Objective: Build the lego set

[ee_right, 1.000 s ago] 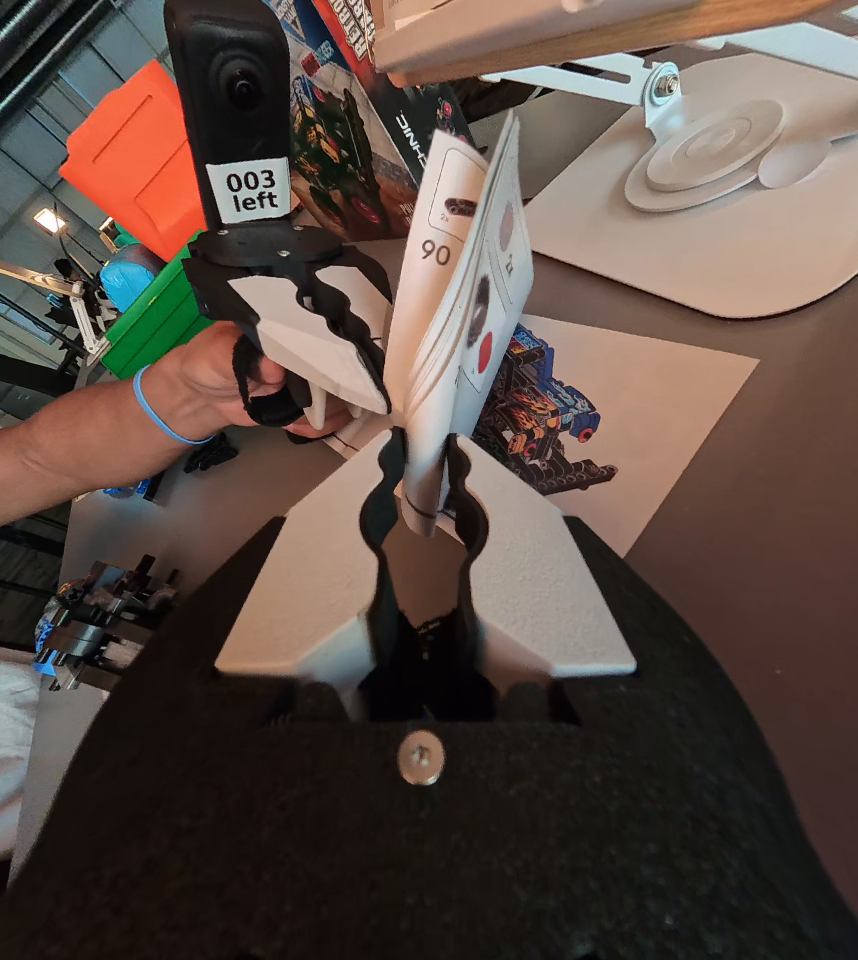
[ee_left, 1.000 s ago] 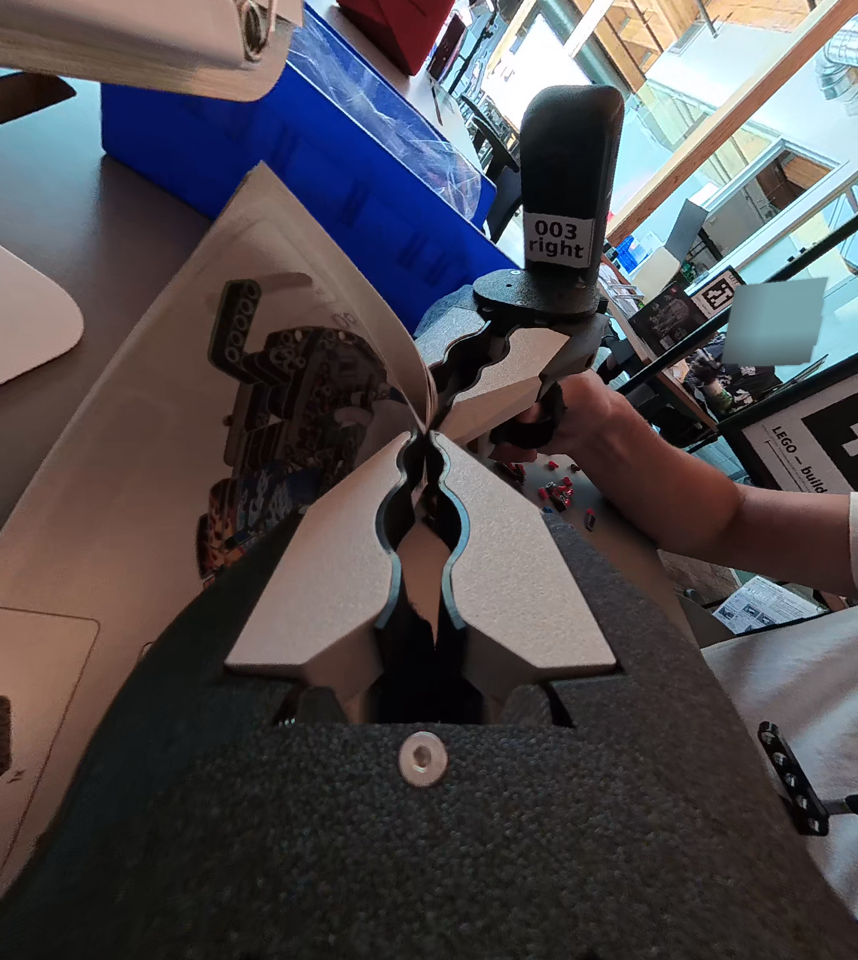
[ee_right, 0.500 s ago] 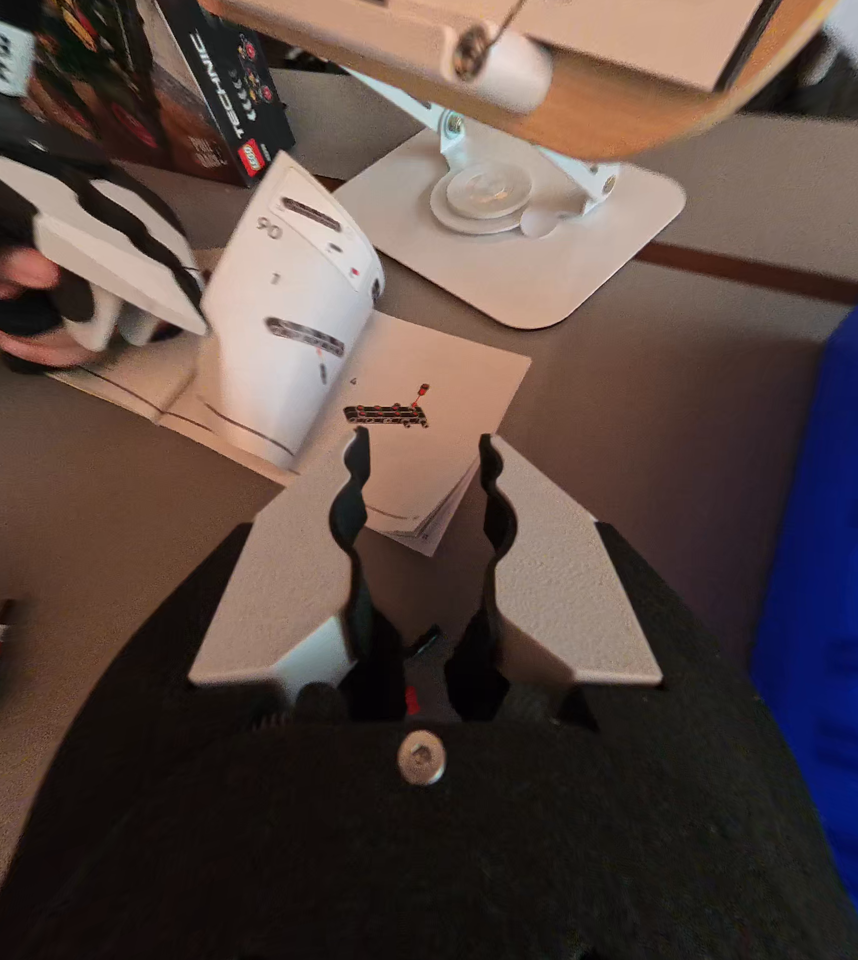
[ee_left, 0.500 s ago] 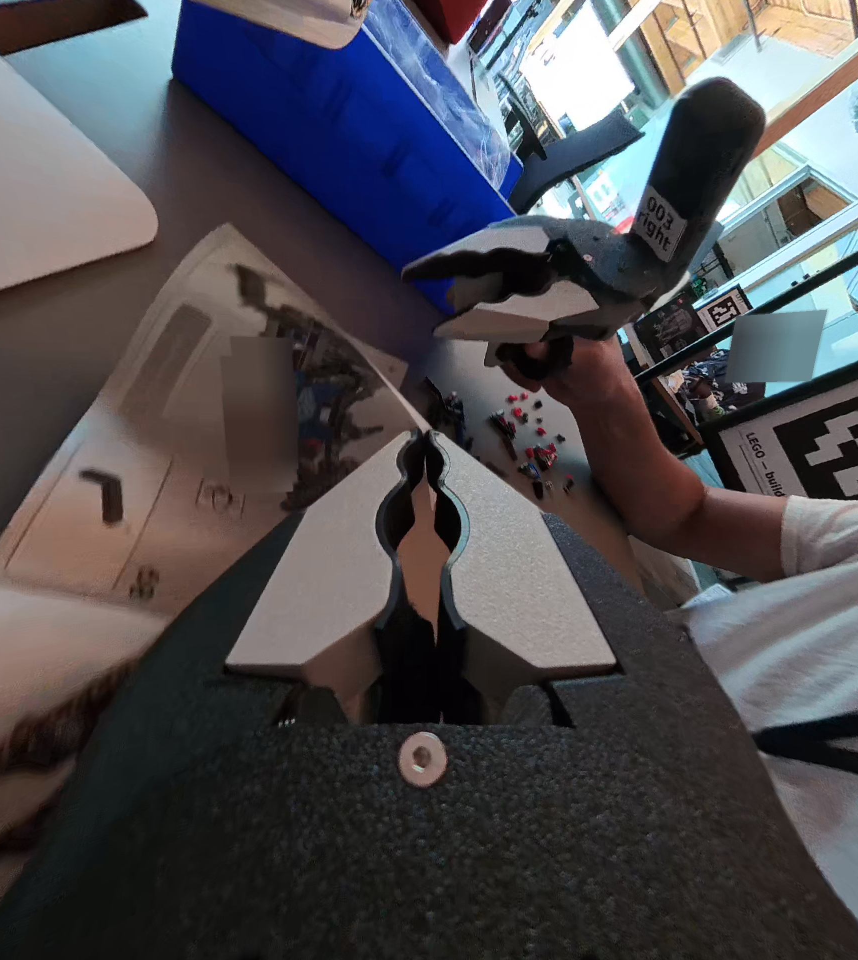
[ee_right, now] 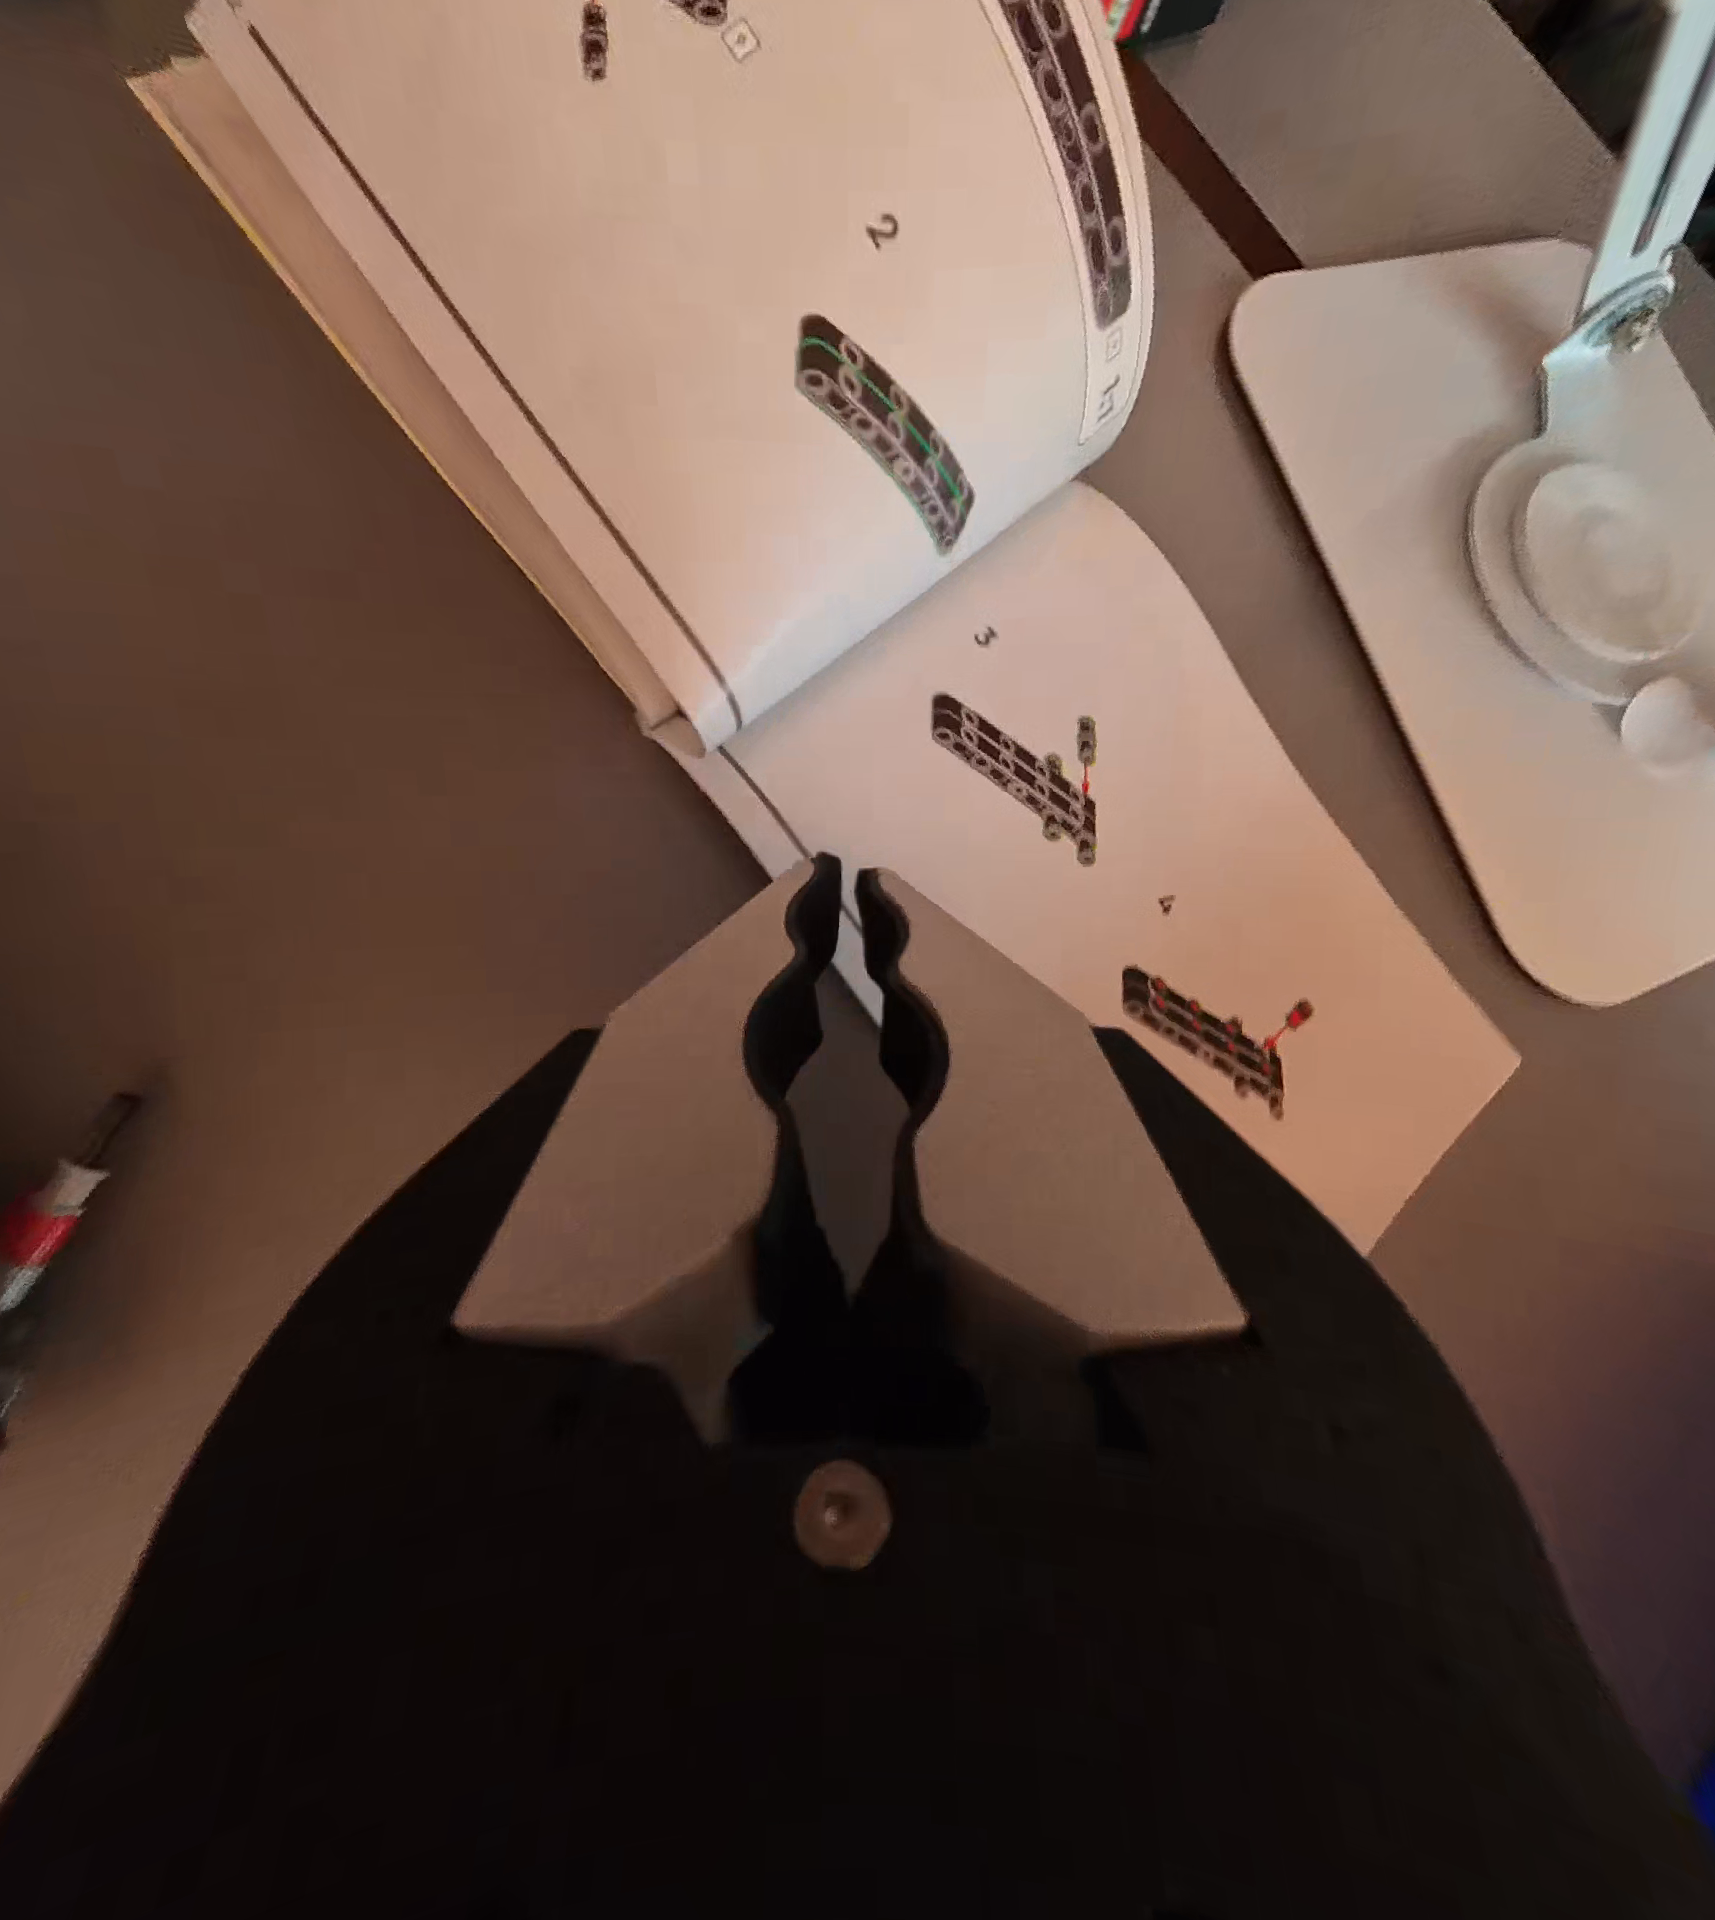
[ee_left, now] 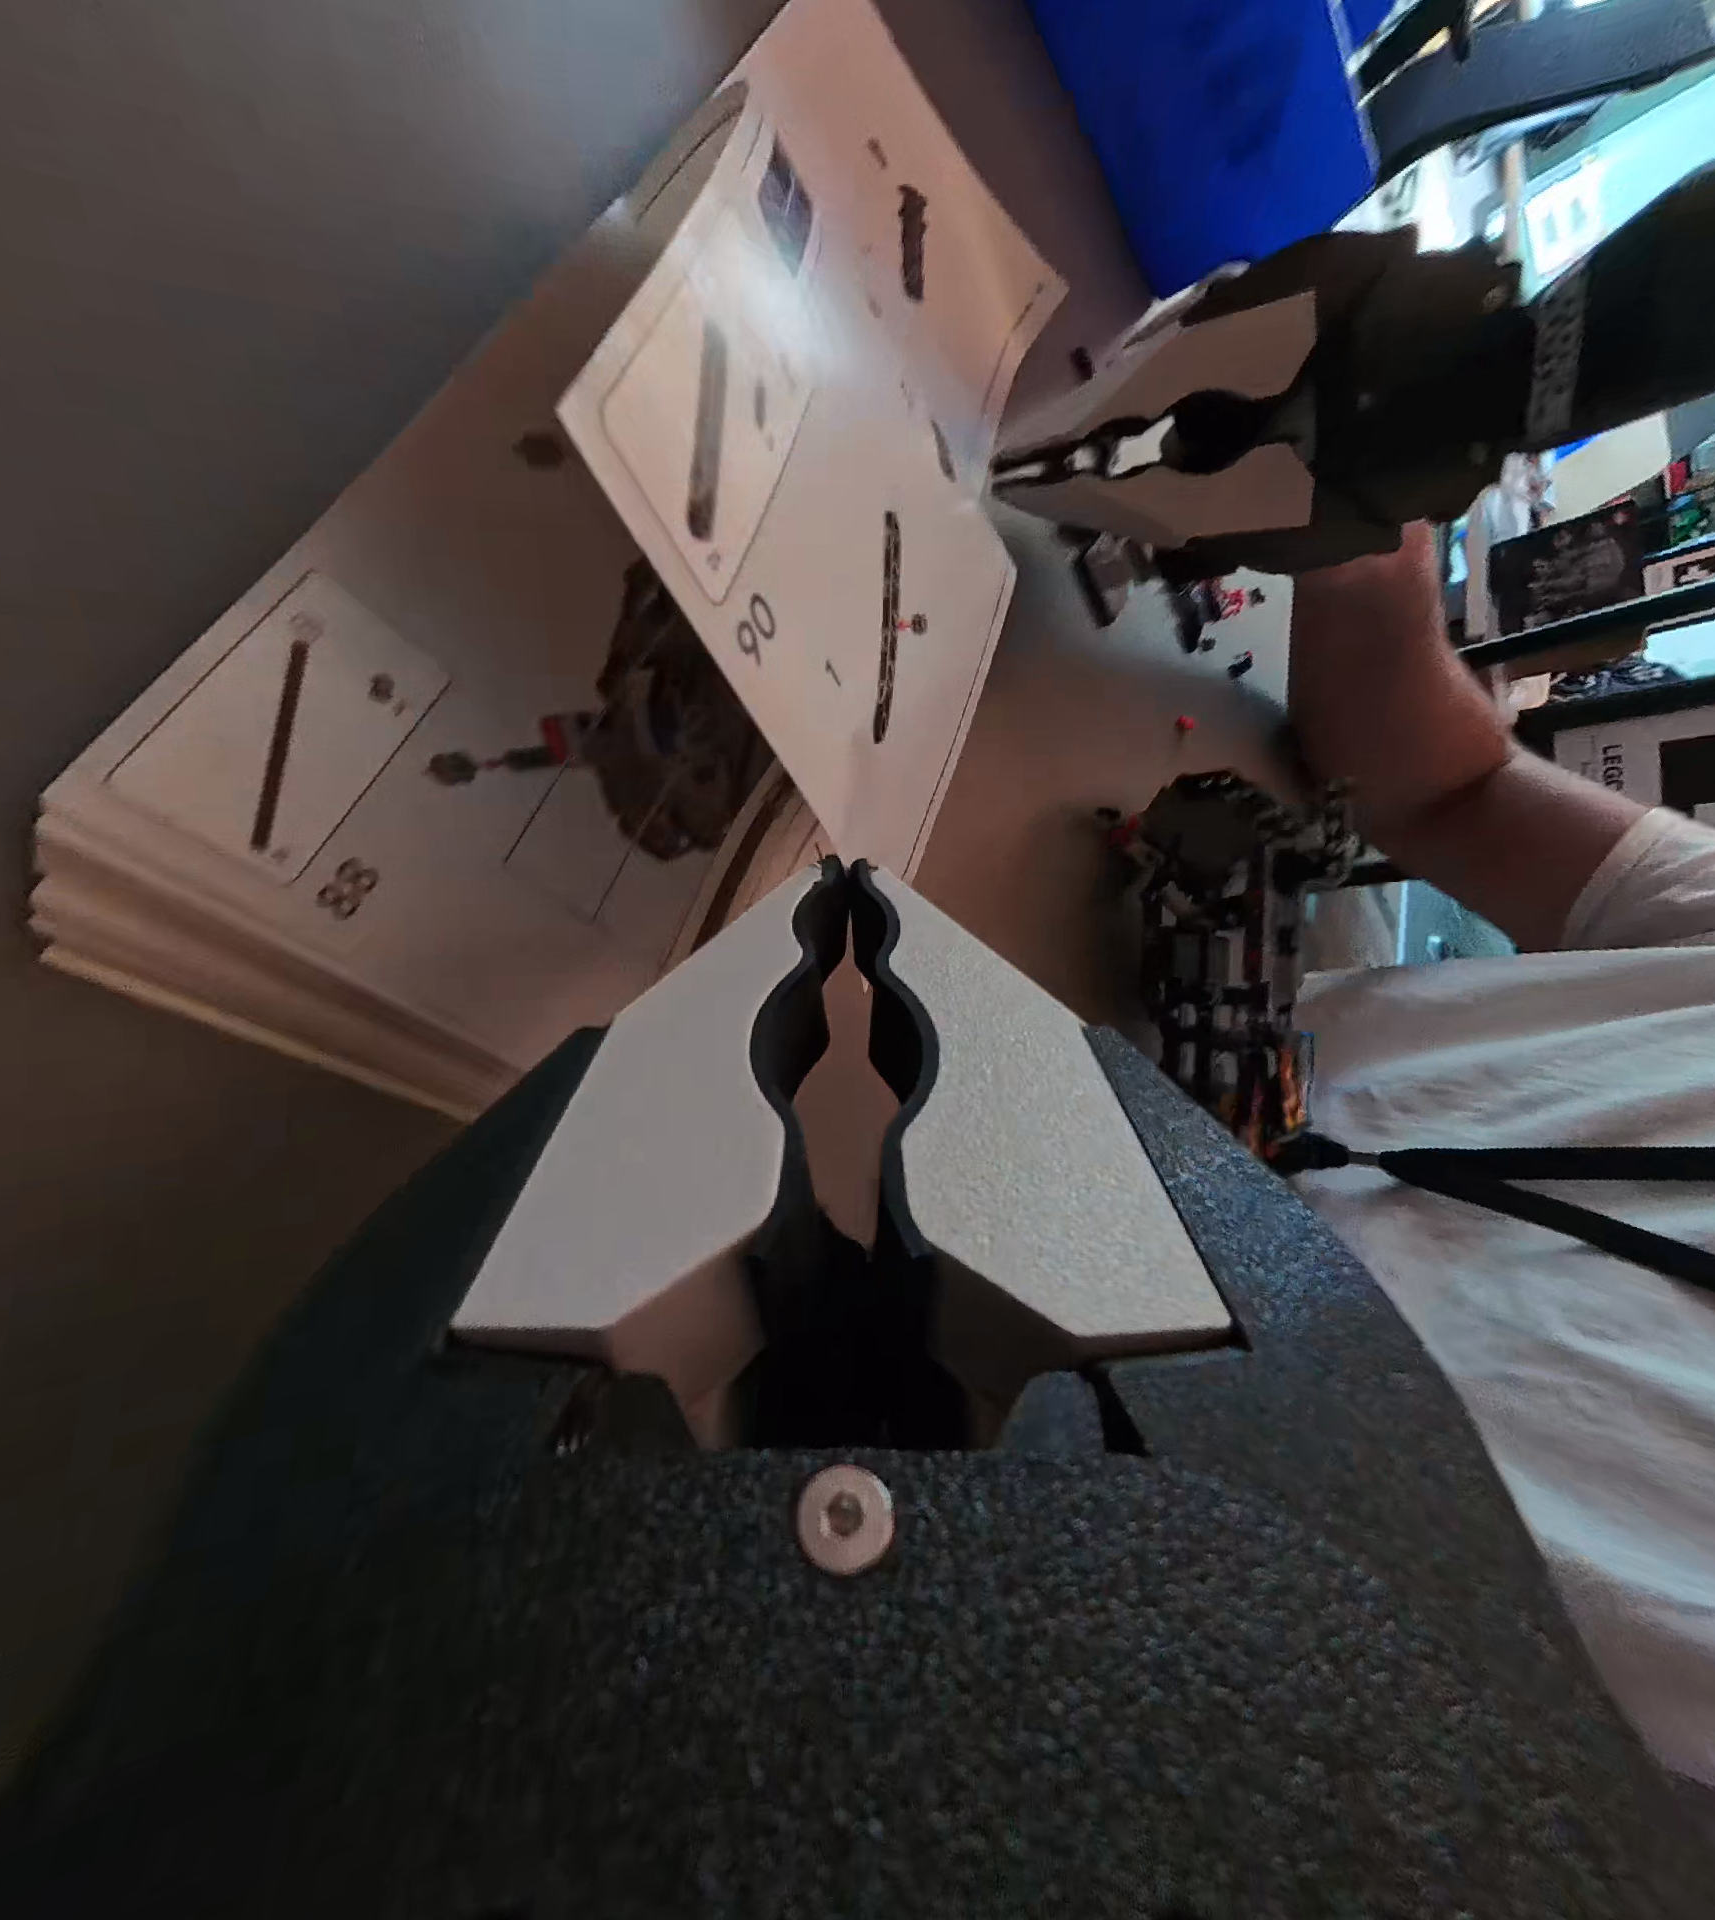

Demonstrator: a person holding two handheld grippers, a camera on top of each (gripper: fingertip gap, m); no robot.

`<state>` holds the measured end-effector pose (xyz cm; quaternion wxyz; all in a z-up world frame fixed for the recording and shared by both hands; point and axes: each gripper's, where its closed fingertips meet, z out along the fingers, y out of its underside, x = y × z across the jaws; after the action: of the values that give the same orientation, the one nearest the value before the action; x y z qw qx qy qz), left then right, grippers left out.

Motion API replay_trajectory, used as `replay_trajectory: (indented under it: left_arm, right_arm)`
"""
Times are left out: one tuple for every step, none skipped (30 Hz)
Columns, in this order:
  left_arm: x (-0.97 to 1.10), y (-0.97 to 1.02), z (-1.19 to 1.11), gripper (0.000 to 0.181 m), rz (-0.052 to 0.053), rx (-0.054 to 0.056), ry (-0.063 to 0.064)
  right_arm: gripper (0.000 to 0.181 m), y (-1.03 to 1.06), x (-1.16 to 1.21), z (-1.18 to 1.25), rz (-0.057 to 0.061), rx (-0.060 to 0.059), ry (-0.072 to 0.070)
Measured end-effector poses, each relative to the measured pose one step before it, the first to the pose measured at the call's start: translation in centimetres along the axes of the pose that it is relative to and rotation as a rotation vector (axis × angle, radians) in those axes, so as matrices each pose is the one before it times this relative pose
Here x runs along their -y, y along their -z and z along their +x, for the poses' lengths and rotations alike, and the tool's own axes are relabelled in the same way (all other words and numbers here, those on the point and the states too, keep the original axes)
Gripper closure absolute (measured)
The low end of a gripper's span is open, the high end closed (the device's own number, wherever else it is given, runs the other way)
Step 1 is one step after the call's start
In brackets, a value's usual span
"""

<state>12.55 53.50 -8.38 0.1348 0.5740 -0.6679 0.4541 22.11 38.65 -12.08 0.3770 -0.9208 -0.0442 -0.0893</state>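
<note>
The open instruction booklet [ee_left: 333, 727] lies on the dark table [ee_left: 157, 260]. One page [ee_left: 832, 416] stands lifted and curled, and its lower corner runs into the tips of my left gripper [ee_left: 845, 864], which looks shut on it. The same page [ee_right: 728, 312] curls up in the right wrist view, above the flat right-hand page [ee_right: 1196, 831]. My right gripper [ee_right: 837, 871] is shut and empty, with its tips over the booklet's lower edge by the spine. It also shows in the left wrist view [ee_left: 1004, 478], beside the lifted page's far edge.
A partly built dark Lego model [ee_left: 1217, 935] stands by the person's shirt, with loose small pieces [ee_left: 1217, 613] behind it. A blue bin [ee_left: 1196, 125] sits at the back. A white stand base [ee_right: 1455, 675] lies right of the booklet. Blurred Lego parts [ee_right: 32, 1226] lie at left. The gap from one gripper's tips to the other's is roughly 20 cm. Left tips and right tips are each some 20 cm from the partly built dark Lego model [ee_left: 1217, 935].
My left gripper has carried the page over toward the left stack. My right gripper, which let go of the page and opened, has shut and come down to the booklet's lower edge.
</note>
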Motion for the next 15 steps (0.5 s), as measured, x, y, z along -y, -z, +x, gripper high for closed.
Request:
replay_trajectory:
  left_arm:
    - [-0.655,0.199,-0.626,0.181,-0.0273,0.0126,0.0039]
    - [-0.664,0.153,-0.727,0.181,-0.0266,0.0163,0.0061]
    - [-0.505,0.164,-0.774,0.181,-0.0142,0.0192,0.0103]
    - [-0.457,0.152,-0.627,0.181,-0.0099,0.0122,0.0107]
    - [-0.443,0.160,-0.484,0.181,-0.0092,0.0069,0.0093]
    - [-0.309,0.169,-0.395,0.181,-0.0023,0.0062,0.0073]
    - [-0.249,0.196,-0.306,0.181,-0.0001,0.0053,0.0058]
    - [-0.200,0.204,-0.198,0.181,-0.0002,0.0028,0.0025]
    - [-0.137,0.220,-0.161,0.181,0.0014,0.0042,-0.0015]
    - [-0.166,0.203,-0.141,0.181,-0.0025,0.0036,-0.0038]
    - [-0.203,0.160,-0.119,0.181,-0.0068,0.0023,-0.0052]
    - [-0.200,0.124,-0.174,0.181,-0.0061,0.0026,-0.0022]
    - [-0.221,0.061,-0.145,0.181,-0.0066,-0.0009,0.0042]
    - [-0.265,-0.048,-0.074,0.181,-0.0076,-0.0046,0.0054]
    - [-0.288,-0.107,-0.167,0.181,-0.0095,0.0038,0.0033]
  right_arm:
    - [0.179,-0.438,0.360,-0.141,-0.0046,0.0031,0.0092]
    - [0.179,-0.395,0.472,-0.218,0.0016,0.0124,-0.0022]
    - [0.179,-0.346,0.586,-0.313,0.0075,0.0190,-0.0081]
    - [0.179,-0.289,0.625,-0.442,0.0110,0.0196,-0.0047]
    - [0.179,-0.272,0.581,-0.471,0.0113,0.0129,0.0040]
    - [0.179,-0.288,0.500,-0.408,0.0093,0.0046,0.0145]
    - [0.179,-0.308,0.450,-0.280,0.0092,-0.0052,0.0209]
    - [0.180,-0.335,0.365,-0.295,0.0048,-0.0028,0.0226]
    - [0.180,-0.365,0.266,-0.251,-0.0016,-0.0022,0.0187]
    - [0.181,-0.379,0.243,-0.199,-0.0024,-0.0007,0.0160]
    - [0.181,-0.358,0.140,-0.037,-0.0049,-0.0057,0.0151]
    - [0.181,-0.313,0.087,0.158,-0.0038,-0.0145,0.0082]
    - [0.181,-0.285,0.019,0.025,-0.0028,-0.0019,0.0014]
    - [0.181,-0.305,-0.144,-0.258,-0.0090,0.0167,-0.0067]
    - [0.181,-0.314,-0.195,-0.200,-0.0070,0.0121,-0.0099]
